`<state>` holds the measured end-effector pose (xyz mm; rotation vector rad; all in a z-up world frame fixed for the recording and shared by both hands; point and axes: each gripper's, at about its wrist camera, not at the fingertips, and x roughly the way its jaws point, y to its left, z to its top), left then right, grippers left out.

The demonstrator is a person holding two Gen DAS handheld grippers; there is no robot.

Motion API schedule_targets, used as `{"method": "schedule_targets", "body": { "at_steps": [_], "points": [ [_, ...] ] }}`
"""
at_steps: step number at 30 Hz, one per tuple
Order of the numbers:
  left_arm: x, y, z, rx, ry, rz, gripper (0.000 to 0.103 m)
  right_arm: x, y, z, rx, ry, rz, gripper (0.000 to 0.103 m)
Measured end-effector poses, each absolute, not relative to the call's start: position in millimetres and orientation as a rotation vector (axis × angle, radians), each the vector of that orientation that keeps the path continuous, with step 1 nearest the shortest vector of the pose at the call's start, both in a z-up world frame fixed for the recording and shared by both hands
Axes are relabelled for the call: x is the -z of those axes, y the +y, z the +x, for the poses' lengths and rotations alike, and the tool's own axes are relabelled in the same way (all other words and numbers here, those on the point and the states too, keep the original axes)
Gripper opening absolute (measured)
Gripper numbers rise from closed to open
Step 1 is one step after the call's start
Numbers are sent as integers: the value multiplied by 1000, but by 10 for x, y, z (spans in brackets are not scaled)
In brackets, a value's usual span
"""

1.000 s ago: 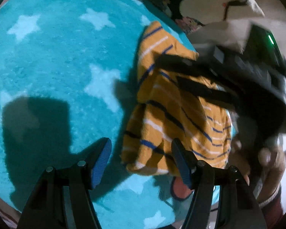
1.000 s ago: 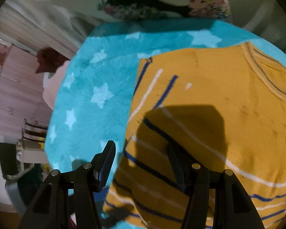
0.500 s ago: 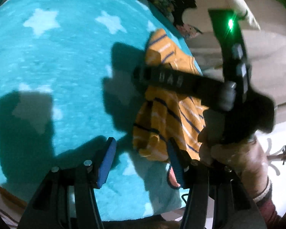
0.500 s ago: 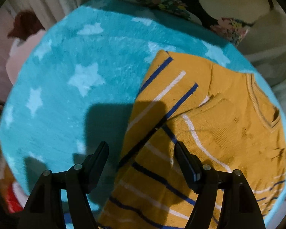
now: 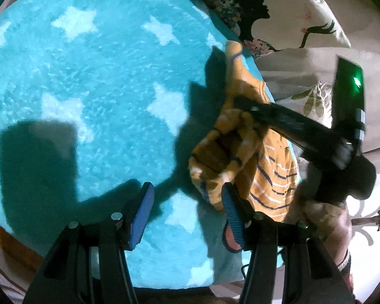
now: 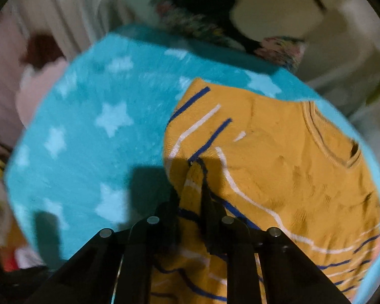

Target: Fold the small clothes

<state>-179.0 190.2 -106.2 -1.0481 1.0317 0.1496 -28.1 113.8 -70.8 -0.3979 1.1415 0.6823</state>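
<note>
Over blanket (image 5: 93, 106): right hand-held gripper (image 6: 190, 190) pinching sweater (image 6: 278, 157) fold.

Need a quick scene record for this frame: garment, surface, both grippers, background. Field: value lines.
garment: yellow striped sweater, partly bunched, neckline visible
surface: turquoise star blanket
left gripper: open, empty, beside the sweater's edge
right gripper: shut on a fold of the sweater
background: printed pillow past the blanket
fold status: not finished

Turquoise fleece blanket (image 5: 93, 81) with pale stars, floral pillow (image 5: 266, 7) printed with a black silhouette at its far edge, pale curtain (image 6: 71, 17) behind, pink cushion (image 6: 35, 93) to one side, dim room, hard dark shadows
</note>
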Motion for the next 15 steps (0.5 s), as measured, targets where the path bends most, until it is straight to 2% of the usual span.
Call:
{"method": "schedule_targets", "body": {
  "at_steps": [10,15],
  "points": [
    [798,1443,-1636,-244,1033,-966,55,84,-192,103,-741,1088,38,14],
    [742,1144,-1526,-250,1063,-919,55,84,-1074,367,-672,1065,177,13]
  ]
}}
